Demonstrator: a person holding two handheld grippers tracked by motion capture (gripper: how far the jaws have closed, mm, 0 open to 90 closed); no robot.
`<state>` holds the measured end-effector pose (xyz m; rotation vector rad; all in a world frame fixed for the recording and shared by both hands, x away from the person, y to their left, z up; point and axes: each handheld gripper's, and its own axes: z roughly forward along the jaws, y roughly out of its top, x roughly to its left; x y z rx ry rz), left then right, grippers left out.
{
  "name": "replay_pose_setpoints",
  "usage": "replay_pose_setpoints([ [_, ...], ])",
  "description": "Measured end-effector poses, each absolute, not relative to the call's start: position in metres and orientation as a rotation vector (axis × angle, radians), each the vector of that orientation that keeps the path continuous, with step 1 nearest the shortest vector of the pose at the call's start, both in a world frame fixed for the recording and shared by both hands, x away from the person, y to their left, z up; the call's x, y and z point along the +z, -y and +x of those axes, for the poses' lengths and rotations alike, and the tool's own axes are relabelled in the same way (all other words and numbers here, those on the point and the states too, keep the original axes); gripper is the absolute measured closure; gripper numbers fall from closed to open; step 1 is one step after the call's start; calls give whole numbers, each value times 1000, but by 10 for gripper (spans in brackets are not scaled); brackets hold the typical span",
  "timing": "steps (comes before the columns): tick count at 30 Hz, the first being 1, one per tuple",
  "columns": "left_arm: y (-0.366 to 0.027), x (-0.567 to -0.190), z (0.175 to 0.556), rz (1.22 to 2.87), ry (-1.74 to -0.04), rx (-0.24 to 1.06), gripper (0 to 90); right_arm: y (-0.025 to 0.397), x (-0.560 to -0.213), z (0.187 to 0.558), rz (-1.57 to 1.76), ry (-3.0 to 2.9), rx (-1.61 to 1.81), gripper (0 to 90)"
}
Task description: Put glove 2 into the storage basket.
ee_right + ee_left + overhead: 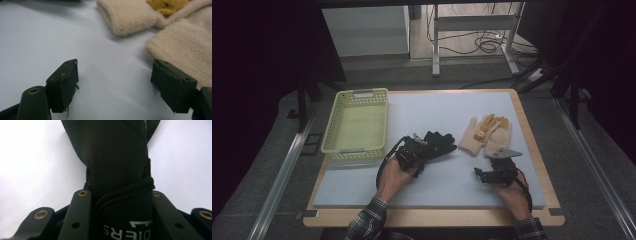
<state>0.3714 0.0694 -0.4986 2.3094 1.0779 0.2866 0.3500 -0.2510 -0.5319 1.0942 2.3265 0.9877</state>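
Fabric of the black glove [120,170] sat pinched between the left gripper's [412,156] jaws at the cuff end, its fingers pointing away toward the cream gloves [486,134]. The basket [333,131], empty, stood just to the left, nearer this hand. The right gripper [115,82] hovered with jaws spread, the nearer cream cuff just ahead-right.

Black glove [120,165]: smooth, fine-knit matt cloth, corded trim, white print. Cream gloves [175,37] at 2 o'clock: fuzzy, rough knit. Basket [357,125] at 10 o'clock: perforated yellow-green plastic. Mat [432,185]: matt, smooth pale grey. Table [557,210] edge: wood. Right gripper [115,83] pads: matt, frayed.
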Motion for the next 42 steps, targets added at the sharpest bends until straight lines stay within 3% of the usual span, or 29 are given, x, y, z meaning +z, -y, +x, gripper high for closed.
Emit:
replay_pose_setpoints([
  [22, -95, -435, 401, 2260, -1148, 400, 684, 251, -532, 350, 1097, -2324, 988, 213],
  [42, -201, -412, 422, 2081, -1454, 533, 680, 251, -532, 350, 1095, -2322, 991, 213],
])
